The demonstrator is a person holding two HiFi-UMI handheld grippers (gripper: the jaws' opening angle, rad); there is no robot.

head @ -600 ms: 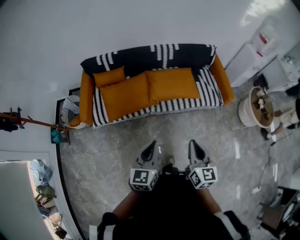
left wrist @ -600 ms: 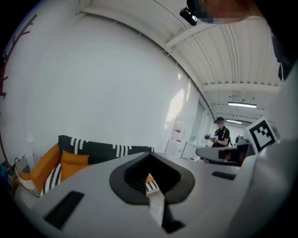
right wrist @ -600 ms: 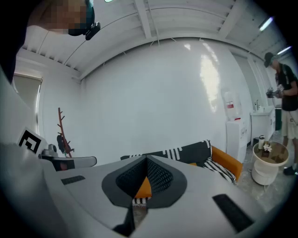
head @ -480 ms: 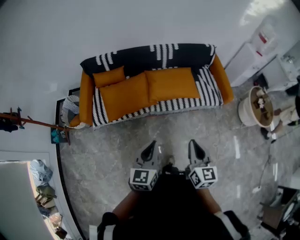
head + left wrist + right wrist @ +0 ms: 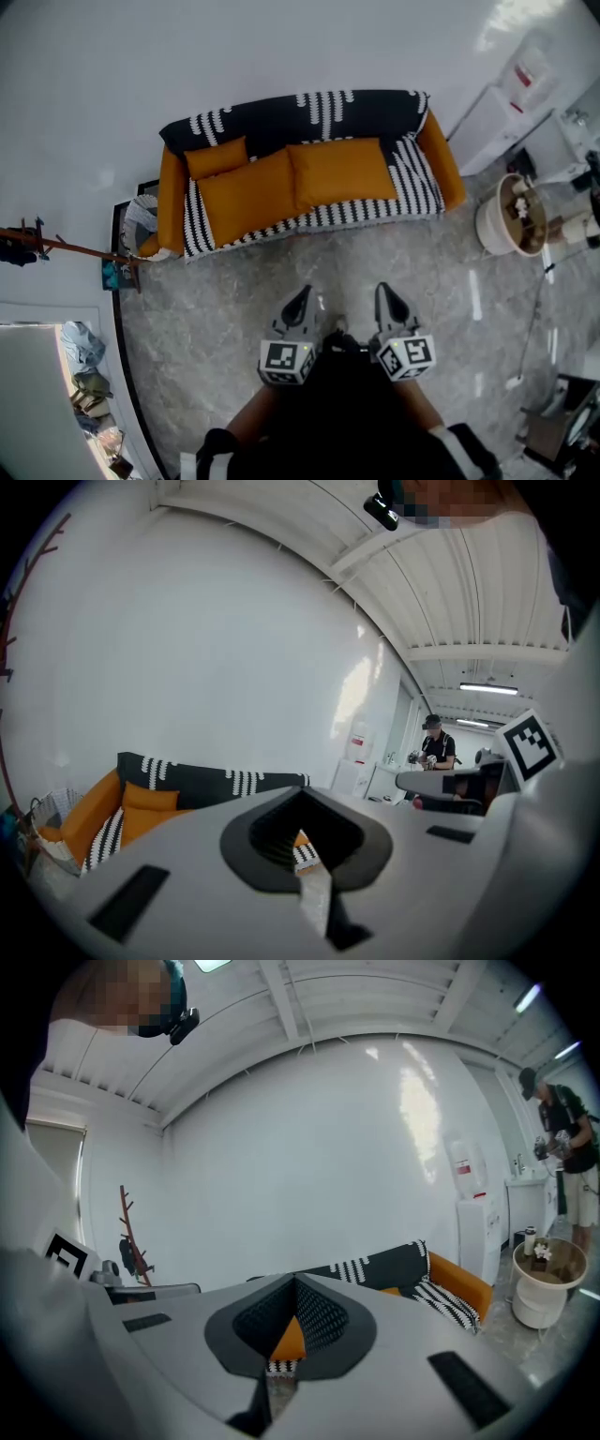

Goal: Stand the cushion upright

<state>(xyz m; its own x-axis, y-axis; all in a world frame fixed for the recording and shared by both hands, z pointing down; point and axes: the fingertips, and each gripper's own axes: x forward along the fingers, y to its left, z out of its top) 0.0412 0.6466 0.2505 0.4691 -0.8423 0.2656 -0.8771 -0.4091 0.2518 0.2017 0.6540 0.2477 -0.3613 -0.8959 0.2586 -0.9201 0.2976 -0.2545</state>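
A black-and-white patterned sofa [image 5: 309,111] with orange arms stands against the white wall. Two large orange cushions [image 5: 248,195] [image 5: 342,172] lie on its seat, and a small orange cushion [image 5: 217,157] sits at the left against the backrest. Both grippers are held low in front of the person, well short of the sofa and over the grey floor. My left gripper [image 5: 304,293] is shut with nothing in it, and so is my right gripper [image 5: 385,290]. The sofa [image 5: 187,778] shows past the closed jaws in the left gripper view. An orange cushion [image 5: 289,1338] shows between them in the right gripper view.
A wire basket [image 5: 141,218] and a coat rack [image 5: 56,246] stand left of the sofa. A white bin [image 5: 511,214], a water dispenser [image 5: 520,80] and another person [image 5: 562,1138] are at the right. Marbled grey floor [image 5: 234,291] lies between me and the sofa.
The head view has shifted a little, so the sofa sits slightly higher and further left. Both grippers stay where they were, still shut.
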